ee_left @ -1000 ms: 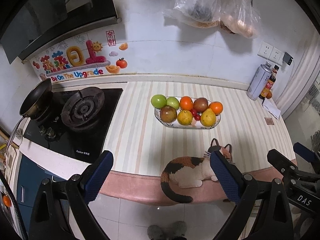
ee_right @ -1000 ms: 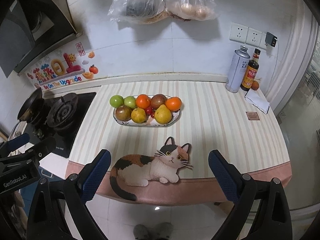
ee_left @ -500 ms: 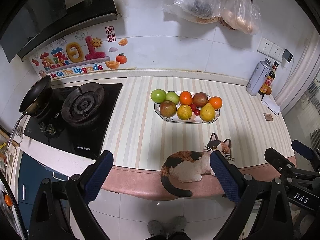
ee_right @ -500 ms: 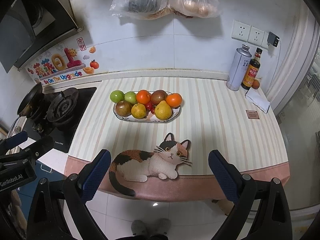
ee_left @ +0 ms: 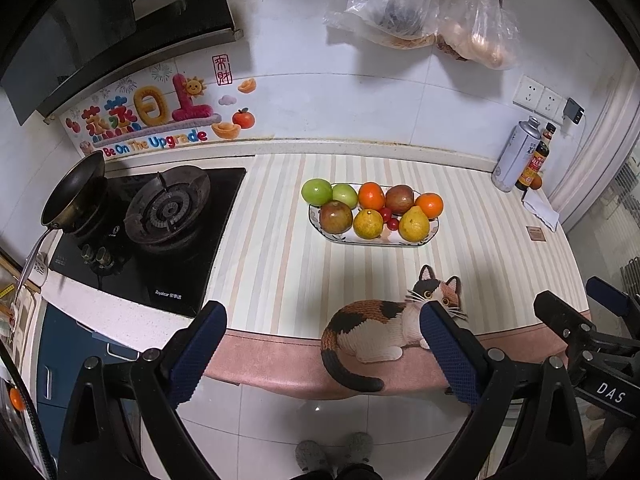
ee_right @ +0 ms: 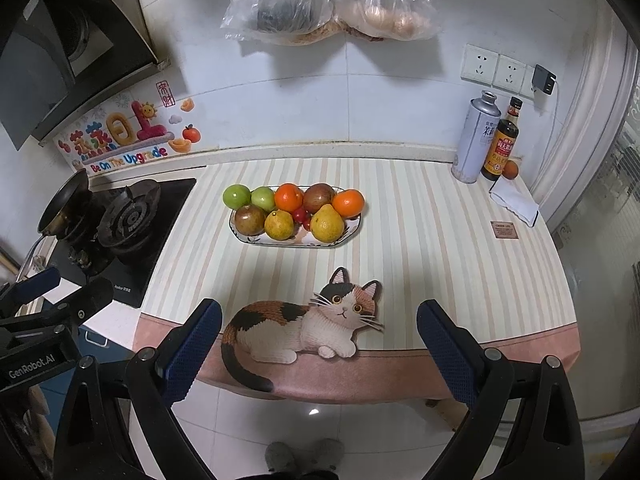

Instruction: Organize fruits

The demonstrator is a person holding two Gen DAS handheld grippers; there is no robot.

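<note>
Both views rose slightly; fruit plate (ee_left: 372, 240) seemingly unmoved, appears lower.

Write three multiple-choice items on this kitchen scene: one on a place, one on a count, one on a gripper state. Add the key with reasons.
1. The plate of fruit sits
A. on the stove
B. on the striped counter
C. on the floor

2. Green fruits on the plate:
A. two
B. four
C. none

3. The left hand-held gripper is
A. shut on an orange
B. shut and empty
C. open and empty

Key:
1 B, the plate rests on the striped counter, right of the stove.
2 A, two green fruits lie at its left end.
3 C, its jaws stand wide apart with nothing between.
</note>
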